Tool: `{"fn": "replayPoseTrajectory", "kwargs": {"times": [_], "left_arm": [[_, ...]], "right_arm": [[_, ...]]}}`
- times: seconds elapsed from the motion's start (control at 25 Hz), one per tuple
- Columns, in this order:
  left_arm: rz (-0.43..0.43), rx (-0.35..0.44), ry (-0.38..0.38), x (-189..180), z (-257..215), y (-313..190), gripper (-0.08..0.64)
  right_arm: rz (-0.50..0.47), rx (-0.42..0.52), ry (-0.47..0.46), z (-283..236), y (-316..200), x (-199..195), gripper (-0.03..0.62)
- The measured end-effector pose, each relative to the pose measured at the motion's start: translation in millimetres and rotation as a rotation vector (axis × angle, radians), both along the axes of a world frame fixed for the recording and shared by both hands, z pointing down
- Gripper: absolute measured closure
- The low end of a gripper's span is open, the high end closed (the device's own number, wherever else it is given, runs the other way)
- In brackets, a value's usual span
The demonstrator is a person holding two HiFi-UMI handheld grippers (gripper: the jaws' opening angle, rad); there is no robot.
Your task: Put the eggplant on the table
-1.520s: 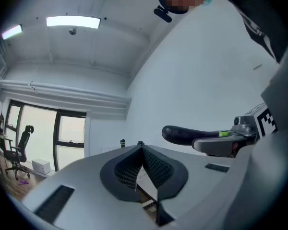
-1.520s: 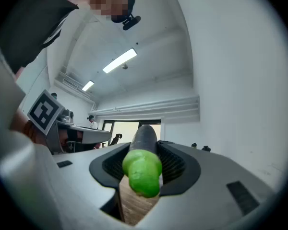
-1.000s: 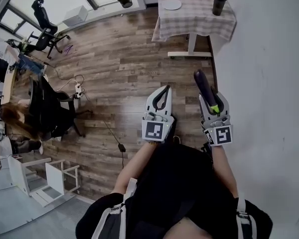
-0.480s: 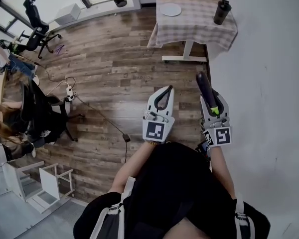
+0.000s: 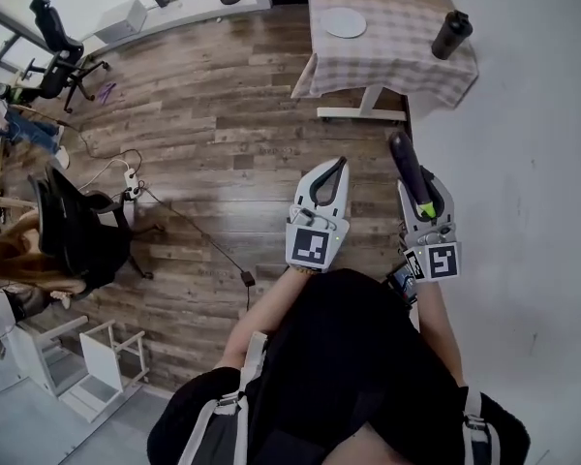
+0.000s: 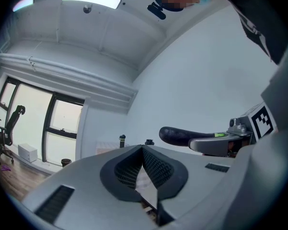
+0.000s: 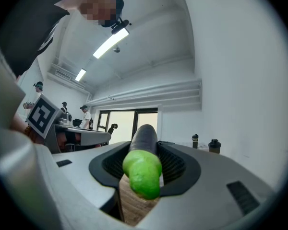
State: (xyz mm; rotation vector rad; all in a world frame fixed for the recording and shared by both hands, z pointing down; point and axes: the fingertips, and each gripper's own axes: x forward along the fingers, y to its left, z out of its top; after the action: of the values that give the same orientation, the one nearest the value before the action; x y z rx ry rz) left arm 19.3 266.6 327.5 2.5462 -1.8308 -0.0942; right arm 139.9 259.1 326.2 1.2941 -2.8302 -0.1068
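Left gripper (image 5: pixel 340 162), right gripper (image 5: pixel 415 184): level, parallel.

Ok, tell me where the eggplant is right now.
Head view, right side: the eggplant is clamped in the right gripper, dark end pointing toward the checked table ahead.

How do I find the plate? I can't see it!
Look at the top of the head view for the table with the checked cloth, beside the white wall. The plate lies flat on its left part: round and pale, unlike the tall dark bottle standing near the right edge.
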Motion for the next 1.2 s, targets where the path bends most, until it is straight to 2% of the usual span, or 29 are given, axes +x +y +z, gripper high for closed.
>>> {"fn": "replayPoseTrajectory", "kwargs": {"times": [0.4, 0.6, 0.72, 0.88, 1.2], "left_arm": [[0.006, -0.011, 0.019, -62, 15, -67, 0.568], [0.051, -0.002, 0.034, -84, 12, -96, 0.568], [0.072, 0.019, 0.046, -85, 9, -110, 0.568], [0.057, 0.012, 0.087, -95, 13, -125, 0.568], [0.064, -0.043, 0.051, -97, 37, -155, 0.568]], "right_arm": [[-0.018, 0.026, 0.011, 5, -84, -74, 0.411], [-0.02, 0.053, 0.04, -2, -111, -104, 0.411], [-0.026, 0.07, 0.085, -4, -120, -108, 0.411], [-0.023, 0.078, 0.126, -1, -139, -106, 0.411], [-0.01, 0.095, 0.15, 4, -198, -90, 0.411]]}}
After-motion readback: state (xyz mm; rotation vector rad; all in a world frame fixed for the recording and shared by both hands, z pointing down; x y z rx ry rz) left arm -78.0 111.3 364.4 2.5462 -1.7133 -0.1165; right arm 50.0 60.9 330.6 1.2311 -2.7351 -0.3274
